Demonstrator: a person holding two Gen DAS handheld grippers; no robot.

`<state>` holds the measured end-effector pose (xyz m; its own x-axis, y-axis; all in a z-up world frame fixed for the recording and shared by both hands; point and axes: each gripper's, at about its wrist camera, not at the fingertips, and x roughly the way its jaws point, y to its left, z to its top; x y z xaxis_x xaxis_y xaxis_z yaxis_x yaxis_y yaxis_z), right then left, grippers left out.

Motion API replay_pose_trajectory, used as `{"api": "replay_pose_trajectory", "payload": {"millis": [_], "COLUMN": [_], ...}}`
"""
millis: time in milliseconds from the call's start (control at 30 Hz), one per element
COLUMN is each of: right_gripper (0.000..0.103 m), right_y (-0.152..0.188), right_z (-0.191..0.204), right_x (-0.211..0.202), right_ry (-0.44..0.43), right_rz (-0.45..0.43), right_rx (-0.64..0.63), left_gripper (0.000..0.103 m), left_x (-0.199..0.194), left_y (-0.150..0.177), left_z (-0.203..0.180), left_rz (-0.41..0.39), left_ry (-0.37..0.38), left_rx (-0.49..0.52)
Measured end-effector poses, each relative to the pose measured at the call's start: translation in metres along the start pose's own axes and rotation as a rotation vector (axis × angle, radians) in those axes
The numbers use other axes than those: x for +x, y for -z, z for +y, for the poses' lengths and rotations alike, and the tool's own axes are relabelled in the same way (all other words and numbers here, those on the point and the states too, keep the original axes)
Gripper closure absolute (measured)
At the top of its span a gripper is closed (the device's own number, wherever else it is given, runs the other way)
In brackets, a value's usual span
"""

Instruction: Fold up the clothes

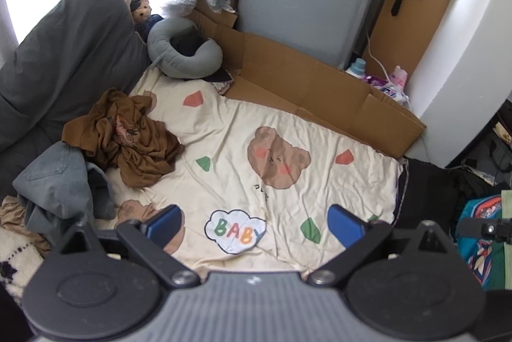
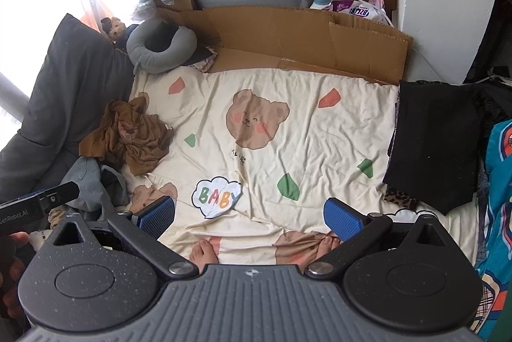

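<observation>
Nearest the lens in each wrist view, both tools hang over the cream bear-print sheet (image 1: 288, 124) with nothing between their blue pads. The left gripper (image 1: 254, 222) has its jaws spread wide above the "BABY" cloud; the right gripper (image 2: 249, 214) is likewise spread and empty, with the person's bare toes (image 2: 204, 249) showing just below it at the bottom centre.

The clothes to fold lie toward the left edge of both frames. Closest is a grey-blue garment (image 1: 60, 182), bunched at the lower left. Just beyond it, touching it, sits the crumpled brown shirt (image 1: 128, 143) at the middle left, a heap with no clear long axis.

In the right wrist view the left tool pokes in at the lower left, almost beside that grey-blue cloth (image 2: 92, 182). So the left hand looks the nearer one for the pile; the right would have to cross the sheet.

Farther off, at the right edge, a flat black cloth (image 2: 435, 143) lies well apart from the heap.
</observation>
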<state>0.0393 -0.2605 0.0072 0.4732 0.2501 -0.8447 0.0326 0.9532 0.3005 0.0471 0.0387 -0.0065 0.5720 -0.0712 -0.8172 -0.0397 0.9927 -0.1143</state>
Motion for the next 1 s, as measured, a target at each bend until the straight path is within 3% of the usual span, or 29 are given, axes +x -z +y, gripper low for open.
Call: {"api": "replay_pose_trajectory", "payload": {"millis": [467,633,1000], "right_gripper": [0.001,0.001,0.001], "right_y": [-0.025,-0.033,-0.065], "right_z": [0.005,0.001,0.002], "right_x": [0.054,0.071,0.105], "right_ry": [0.028,0.008,0.007], "right_rz": [0.065,0.097,0.080], "right_rx": [0.002,0.021,0.012], "left_gripper": [0.004,0.004,0.004], "left_x": [0.024,0.043,0.086], "left_y": [-0.032,-0.042,-0.056], "left_z": [0.024,0.037,0.058], "left_rz": [0.017,0.066,0.094], "left_ry": [-0.041,-0.027,-0.023], "left_rx": [-0.043,-0.067,-0.084]}}
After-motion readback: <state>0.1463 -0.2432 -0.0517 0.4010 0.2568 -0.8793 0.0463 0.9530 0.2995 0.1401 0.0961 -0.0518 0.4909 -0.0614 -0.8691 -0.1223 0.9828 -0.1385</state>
